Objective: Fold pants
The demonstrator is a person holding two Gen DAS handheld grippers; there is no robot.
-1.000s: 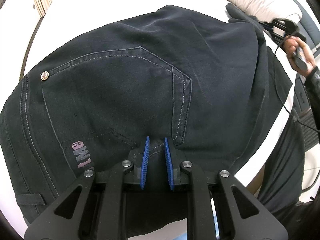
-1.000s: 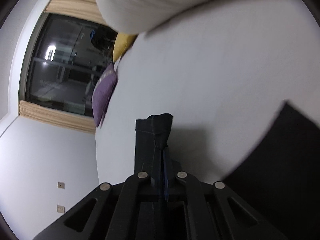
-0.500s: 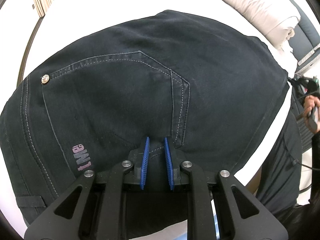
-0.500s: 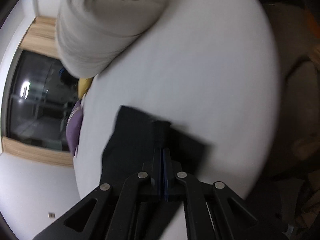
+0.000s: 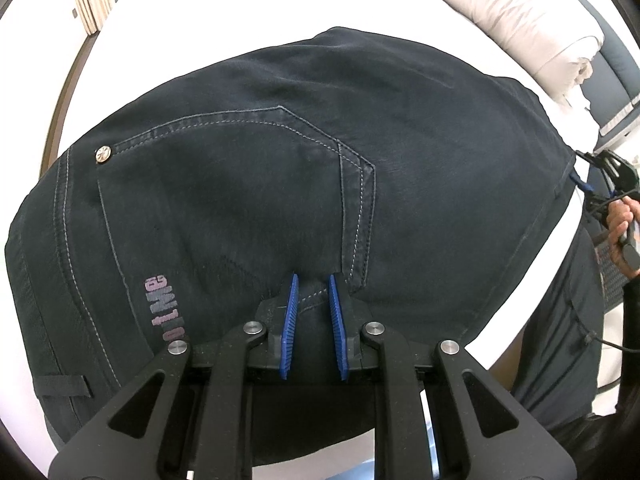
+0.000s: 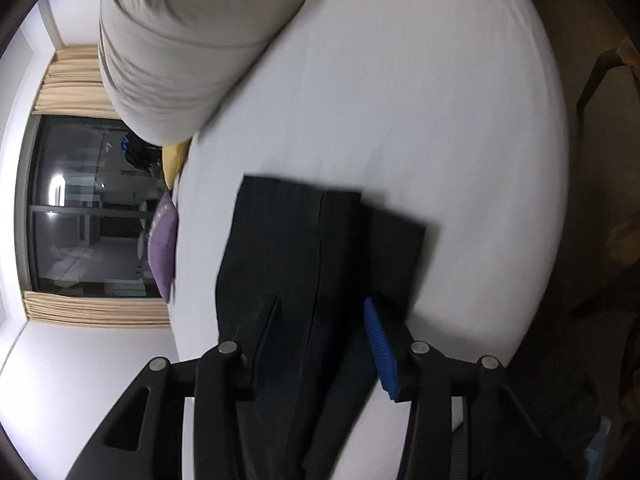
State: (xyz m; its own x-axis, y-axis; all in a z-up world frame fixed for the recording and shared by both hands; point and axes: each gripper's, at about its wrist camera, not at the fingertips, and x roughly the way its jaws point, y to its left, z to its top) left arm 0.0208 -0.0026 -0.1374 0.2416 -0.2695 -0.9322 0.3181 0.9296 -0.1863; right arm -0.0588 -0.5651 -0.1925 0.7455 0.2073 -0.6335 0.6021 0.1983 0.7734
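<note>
While the left gripper (image 5: 312, 304) kept its two blue ribbed pads narrowly apart, a ridge of dark cloth stood pinched between them, right at the seam below the back pocket (image 5: 240, 192) of the one pair of black denim pants (image 5: 420, 152). That garment lay spread seat-up on the white bed sheet (image 5: 224, 8), one brass rivet (image 5: 103, 155) gleaming at the pocket corner and a pinkish printed logo (image 5: 164, 312) just left of the pads. Over on the right gripper (image 6: 320, 332), the fingers stood wide apart, nothing between them but the two stacked leg ends (image 6: 288, 248) lying flat on the sheet beneath, squared and slightly offset.

Only the left wrist view showed the pocket, the rivet and the person's right hand (image 5: 620, 220) gripping its tool at the far trouser end. Only the right wrist view showed the dark window (image 6: 88, 208), one purple cushion (image 6: 162, 244), one yellow cushion (image 6: 174, 160) and the leg ends. One rolled beige duvet (image 6: 192, 48) appeared in both.

Half a second before, the right gripper had been clamped shut on that leg cloth; now it had let go and spread. The left had not budged.
</note>
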